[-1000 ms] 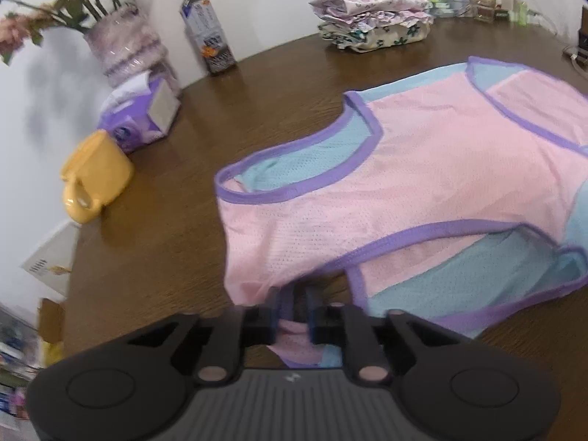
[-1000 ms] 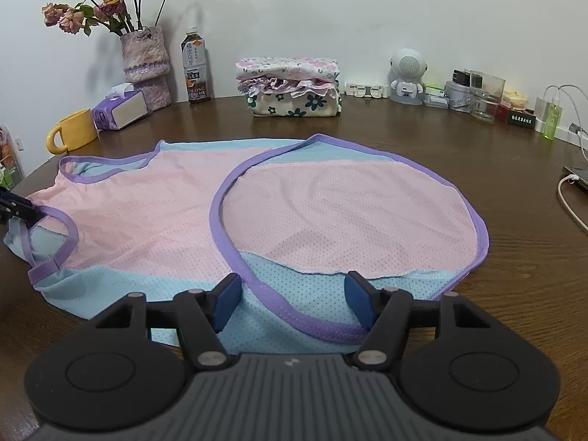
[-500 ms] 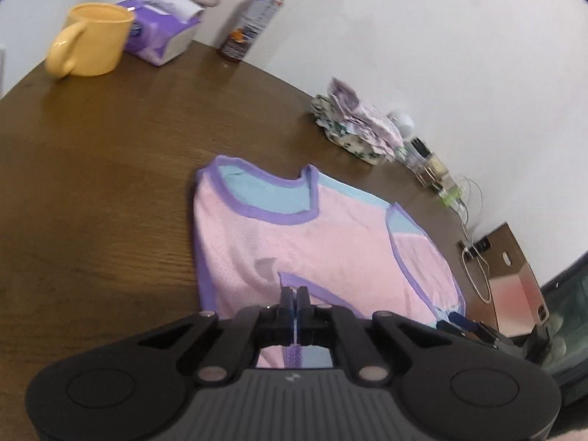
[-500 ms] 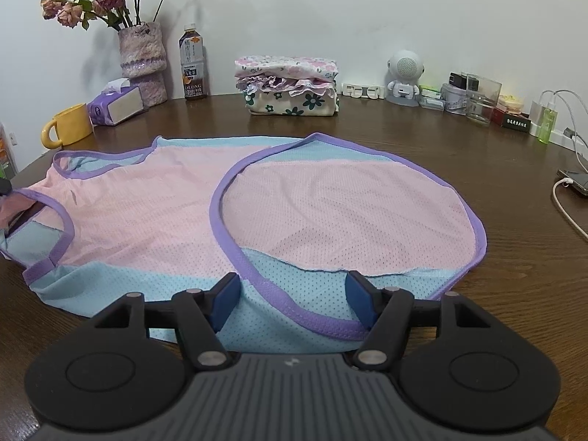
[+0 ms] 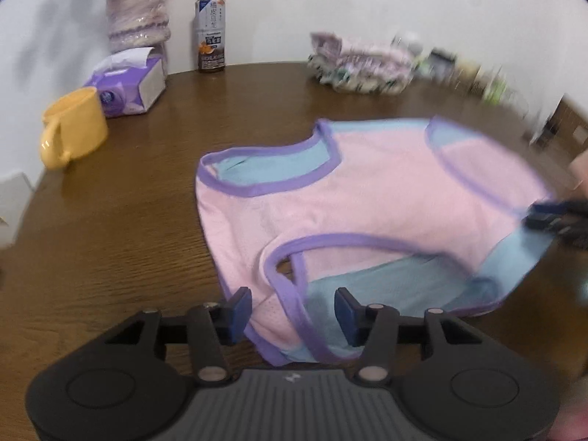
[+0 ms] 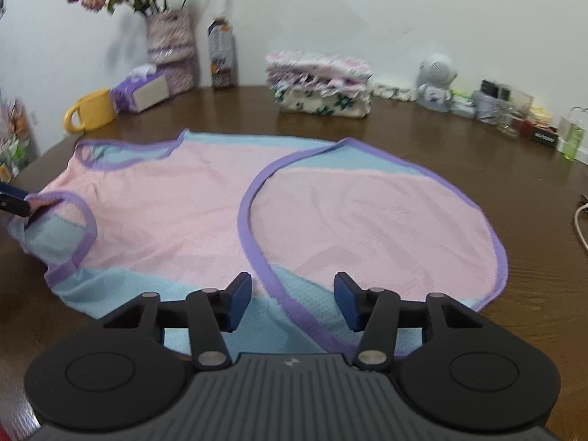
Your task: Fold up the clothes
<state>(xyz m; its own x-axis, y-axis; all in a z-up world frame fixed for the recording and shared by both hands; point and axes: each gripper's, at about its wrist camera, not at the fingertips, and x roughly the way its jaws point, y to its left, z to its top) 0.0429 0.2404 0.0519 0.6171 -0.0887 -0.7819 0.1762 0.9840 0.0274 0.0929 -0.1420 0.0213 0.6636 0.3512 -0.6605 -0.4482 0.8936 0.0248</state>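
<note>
A pink and light-blue mesh vest with purple trim [image 6: 191, 213] lies spread on the brown table [image 6: 533, 242], its hem end folded over the middle. In the left wrist view the vest [image 5: 367, 198] has its armhole strap between the fingers of my left gripper [image 5: 293, 312], which is open. My right gripper [image 6: 293, 303] is open over the near blue edge and purple hem. Each gripper shows at the edge of the other's view: the left one [image 6: 14, 202], the right one [image 5: 555, 217].
Along the back stand a yellow mug [image 6: 92, 114], a purple tissue pack [image 6: 141, 90], a flower vase [image 6: 171, 46], a drink bottle [image 6: 222, 60] and a stack of folded floral clothes [image 6: 321, 86]. A white speaker [image 6: 435, 82] and jars [image 6: 509, 110] sit at right.
My left gripper has opened and let go of the armhole strap, which now lies on the table. The right gripper stays open in about the same place.
</note>
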